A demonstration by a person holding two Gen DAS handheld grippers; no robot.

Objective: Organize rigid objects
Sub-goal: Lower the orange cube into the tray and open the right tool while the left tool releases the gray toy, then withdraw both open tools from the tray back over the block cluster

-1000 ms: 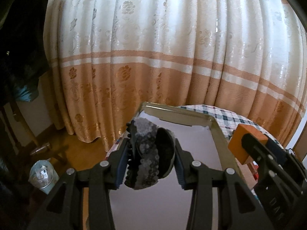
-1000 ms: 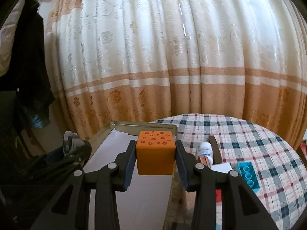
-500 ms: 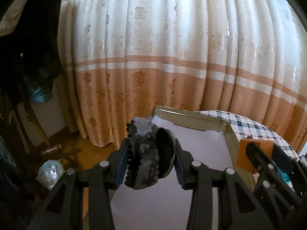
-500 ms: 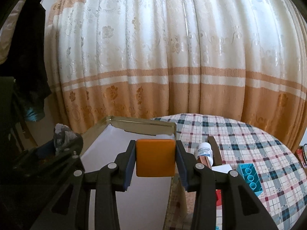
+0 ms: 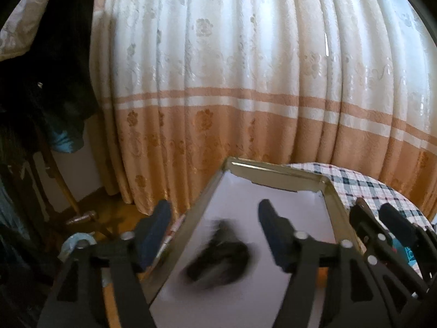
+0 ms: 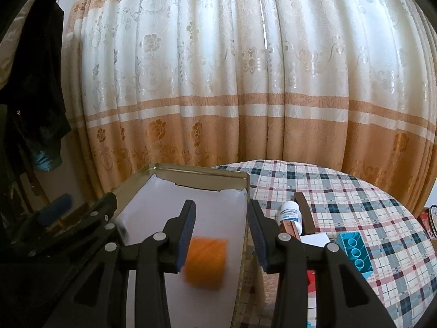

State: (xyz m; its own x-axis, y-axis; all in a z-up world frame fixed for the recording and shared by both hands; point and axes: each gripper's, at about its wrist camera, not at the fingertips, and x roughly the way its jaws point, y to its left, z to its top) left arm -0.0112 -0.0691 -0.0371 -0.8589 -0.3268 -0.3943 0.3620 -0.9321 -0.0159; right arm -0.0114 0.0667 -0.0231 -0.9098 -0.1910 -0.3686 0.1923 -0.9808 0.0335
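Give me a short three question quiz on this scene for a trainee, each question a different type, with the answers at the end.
1. True or false: the right hand-held gripper pinches the orange block.
2. Where is the blue toy brick? A on a chair; B on the checked tablecloth; C on the floor.
3. Fill in: the blurred dark object is over the white lining of the ___.
Key: 1 false, the block is loose below the pads; 2 B; 3 tin.
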